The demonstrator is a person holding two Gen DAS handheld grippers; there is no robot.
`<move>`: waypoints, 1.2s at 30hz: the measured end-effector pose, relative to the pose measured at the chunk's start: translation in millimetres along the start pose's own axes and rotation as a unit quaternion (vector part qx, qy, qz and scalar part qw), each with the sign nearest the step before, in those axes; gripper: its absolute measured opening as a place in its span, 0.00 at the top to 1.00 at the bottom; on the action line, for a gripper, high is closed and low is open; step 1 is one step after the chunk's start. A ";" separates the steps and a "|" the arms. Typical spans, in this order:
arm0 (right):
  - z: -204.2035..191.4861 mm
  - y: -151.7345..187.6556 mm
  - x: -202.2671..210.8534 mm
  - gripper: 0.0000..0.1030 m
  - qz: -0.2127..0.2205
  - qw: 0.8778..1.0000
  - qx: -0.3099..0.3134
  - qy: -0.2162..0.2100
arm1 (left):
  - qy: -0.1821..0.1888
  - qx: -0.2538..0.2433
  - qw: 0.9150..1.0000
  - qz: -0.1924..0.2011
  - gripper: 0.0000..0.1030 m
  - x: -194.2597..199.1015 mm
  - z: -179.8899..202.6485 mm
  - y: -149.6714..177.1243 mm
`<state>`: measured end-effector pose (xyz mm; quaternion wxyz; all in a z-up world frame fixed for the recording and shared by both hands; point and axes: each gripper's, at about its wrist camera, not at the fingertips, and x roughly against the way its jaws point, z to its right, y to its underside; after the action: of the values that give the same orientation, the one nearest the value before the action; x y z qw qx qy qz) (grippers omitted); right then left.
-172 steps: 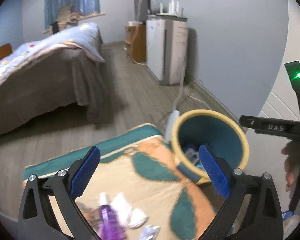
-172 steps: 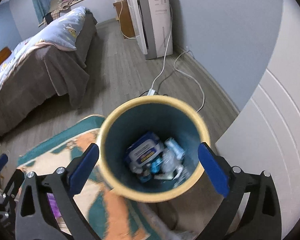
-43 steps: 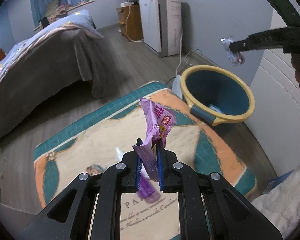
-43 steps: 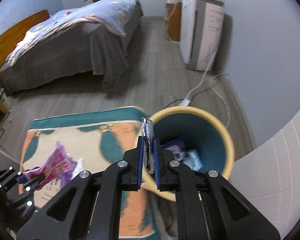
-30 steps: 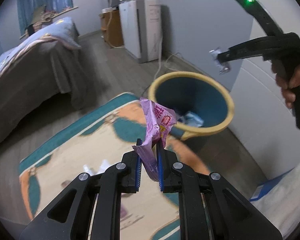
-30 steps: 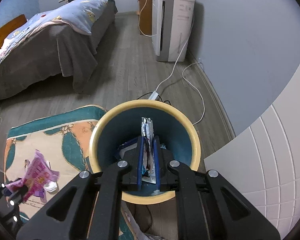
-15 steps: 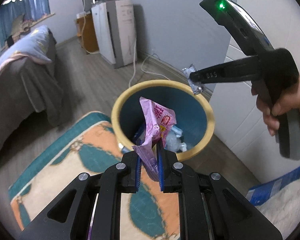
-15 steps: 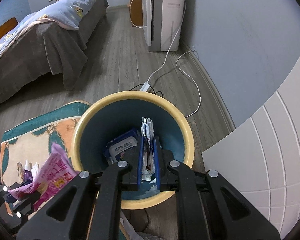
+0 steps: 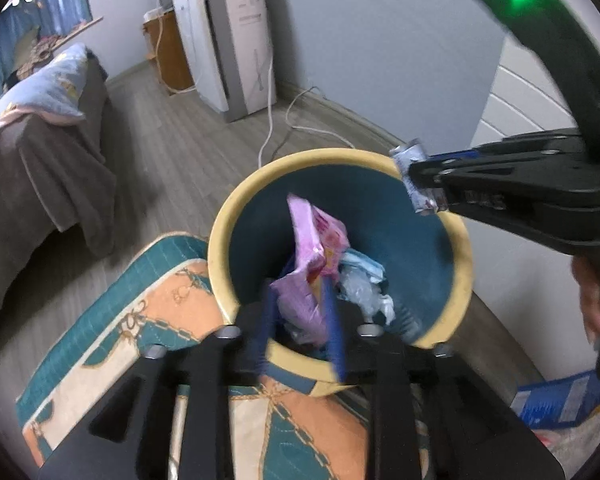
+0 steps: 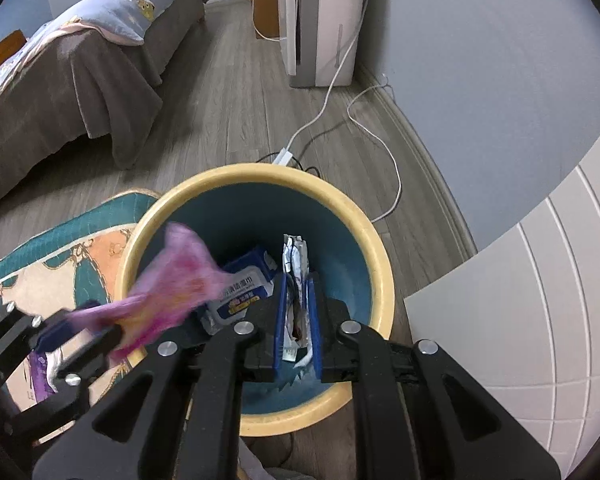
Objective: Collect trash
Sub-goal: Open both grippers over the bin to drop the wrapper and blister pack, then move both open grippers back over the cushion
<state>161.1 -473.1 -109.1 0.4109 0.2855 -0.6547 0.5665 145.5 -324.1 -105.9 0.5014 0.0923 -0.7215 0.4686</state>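
Right wrist: wipes pack (image 10: pixel 242 289) (blue label, Chinese characters) inside bin (image 10: pixel 374 240).

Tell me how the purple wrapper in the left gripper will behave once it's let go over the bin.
The purple wrapper looks thin and crumpled, so probably floppy and very light. It bends over above the left gripper, suggesting no stiffness. Released over the bin, it may flutter rather than drop straight.

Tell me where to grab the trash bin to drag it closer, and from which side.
Take the trash bin by its yellow rim, coming from above at the near edge, one finger inside and one outside. The mouth is open and the wall looks thin, while the round body is probably too wide to span.
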 end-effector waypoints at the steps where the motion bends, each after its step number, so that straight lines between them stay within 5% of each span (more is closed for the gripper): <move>1: 0.0 -0.5 1.5 0.81 0.004 1.000 0.000 0.000 | 0.000 0.003 1.000 0.002 0.54 0.1 -1.6 0.5; 5: -0.7 -3.6 4.1 0.64 0.011 1.000 0.000 -0.002 | -0.006 0.008 1.000 0.005 0.39 2.5 -6.8 6.7; 9: -3.3 -5.7 6.1 0.22 0.011 1.000 -0.002 -0.004 | -0.017 0.031 0.999 0.011 0.17 10.3 -16.6 14.9; 12: -8.2 -8.7 13.2 0.09 0.023 1.000 0.001 -0.011 | -0.034 0.046 0.998 0.021 0.09 24.9 -26.9 23.8; 20: -42.3 -4.0 37.9 0.06 0.042 0.999 0.029 0.006 | -0.065 0.095 0.993 0.030 0.07 82.0 -76.3 51.2; 26: -68.2 14.6 48.7 0.06 0.011 1.000 0.008 0.023 | -0.109 0.127 0.985 0.042 0.06 145.4 -123.4 87.8; 36: -148.8 47.5 74.4 0.06 0.019 0.999 0.001 -0.041 | -0.160 0.217 0.962 0.043 0.05 195.8 -182.4 156.8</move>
<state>116.0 -311.7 -66.0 0.3727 0.2958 -0.6758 0.5630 73.1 -32.7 -28.2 0.3267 0.2413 -0.6768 0.6140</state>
